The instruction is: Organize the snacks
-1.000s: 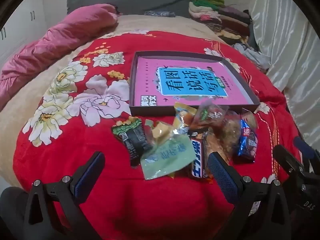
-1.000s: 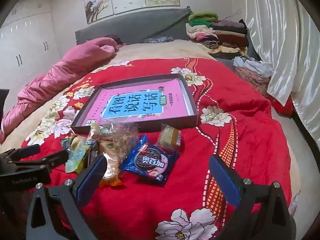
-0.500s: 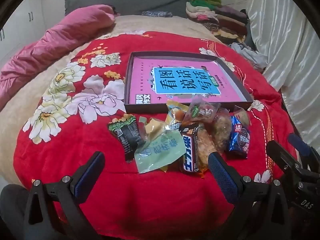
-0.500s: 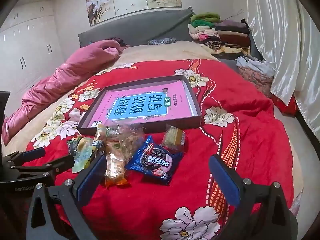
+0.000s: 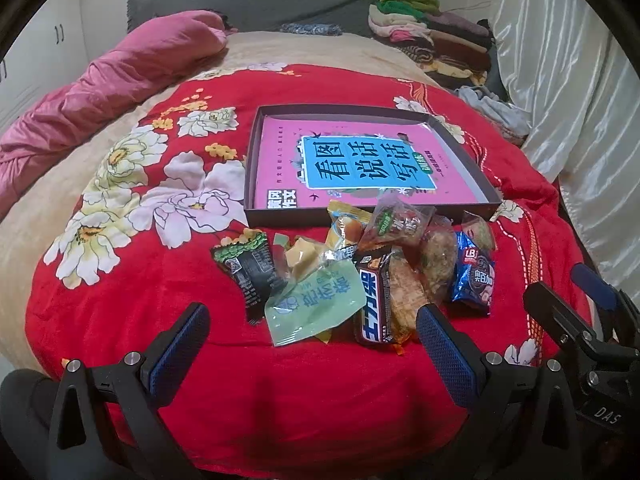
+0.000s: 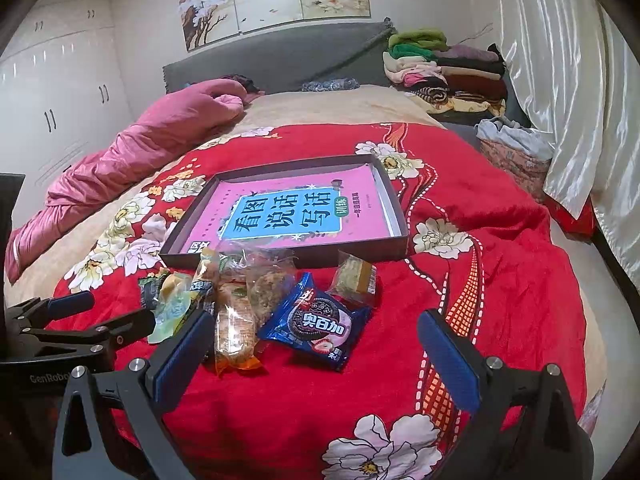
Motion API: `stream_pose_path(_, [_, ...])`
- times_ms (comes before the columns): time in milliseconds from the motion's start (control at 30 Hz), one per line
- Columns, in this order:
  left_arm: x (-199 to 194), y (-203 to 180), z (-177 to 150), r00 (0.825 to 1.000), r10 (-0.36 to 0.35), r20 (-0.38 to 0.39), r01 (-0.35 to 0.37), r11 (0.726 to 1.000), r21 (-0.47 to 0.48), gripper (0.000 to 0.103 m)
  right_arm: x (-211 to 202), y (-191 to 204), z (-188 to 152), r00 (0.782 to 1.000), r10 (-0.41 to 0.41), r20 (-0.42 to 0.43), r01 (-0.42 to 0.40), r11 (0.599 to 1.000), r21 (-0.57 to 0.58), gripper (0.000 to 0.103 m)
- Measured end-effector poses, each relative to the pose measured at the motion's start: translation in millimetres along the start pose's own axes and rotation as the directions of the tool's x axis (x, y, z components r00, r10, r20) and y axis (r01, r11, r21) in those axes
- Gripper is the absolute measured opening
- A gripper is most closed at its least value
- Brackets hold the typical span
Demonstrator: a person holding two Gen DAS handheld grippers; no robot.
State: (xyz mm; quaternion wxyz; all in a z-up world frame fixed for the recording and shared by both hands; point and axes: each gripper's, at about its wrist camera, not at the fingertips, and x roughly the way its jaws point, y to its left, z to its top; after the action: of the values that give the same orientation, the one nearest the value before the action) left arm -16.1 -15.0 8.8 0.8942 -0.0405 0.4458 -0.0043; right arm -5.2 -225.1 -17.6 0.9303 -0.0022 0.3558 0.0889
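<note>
A: Left wrist view, entries left to right. Left gripper (image 5: 312, 330) at the bottom of the frame, jaws spread wide, nothing between the pads. Red floral blanket (image 5: 132, 264) fills the middle.

B: Snacks relative to it?

A: Pile lies just above the jaw gap, centre of frame. Leftmost is a black packet (image 5: 250, 268), above the left finger and apart from it. Next a pale green pouch (image 5: 316, 300), centred over the gap. Then a brown bar wrapper (image 5: 372, 300) beside an orange-edged biscuit pack (image 5: 404, 292); the right finger overlaps the pack's lower right corner in the picture, contact cannot be told. Rightmost, a blue cookie packet (image 5: 474, 280), above and right of that finger.

B: Tray?

A: Dark shallow box (image 5: 276, 222) with a pink book (image 5: 360, 164) lying flat in it, just above the pile, upper centre. Right gripper (image 5: 576, 300) shows at the right edge, jaws apart.

B: Right wrist view?

A: Left gripper (image 6: 88, 312) at the left edge, tips beside the green pouch (image 6: 170, 316). Right gripper (image 6: 316, 340) at the bottom, spread wide, empty. Its left finger overlaps the biscuit pack (image 6: 234, 332); the cookie packet (image 6: 316, 322) sits above the gap, centre-left. A small clear-wrapped cake (image 6: 354, 276) lies above it, near the box (image 6: 400, 208) wall.
</note>
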Motion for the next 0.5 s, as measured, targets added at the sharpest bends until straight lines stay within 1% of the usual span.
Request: stream_pose_path(500, [0.7,0.2,0.2,1.000,-0.010,-0.003,0.010,1.000,-0.001,0.103,0.4,-1.3,0.6,1.000,-0.006,0.001,0.006,1.000,0.005,0.103])
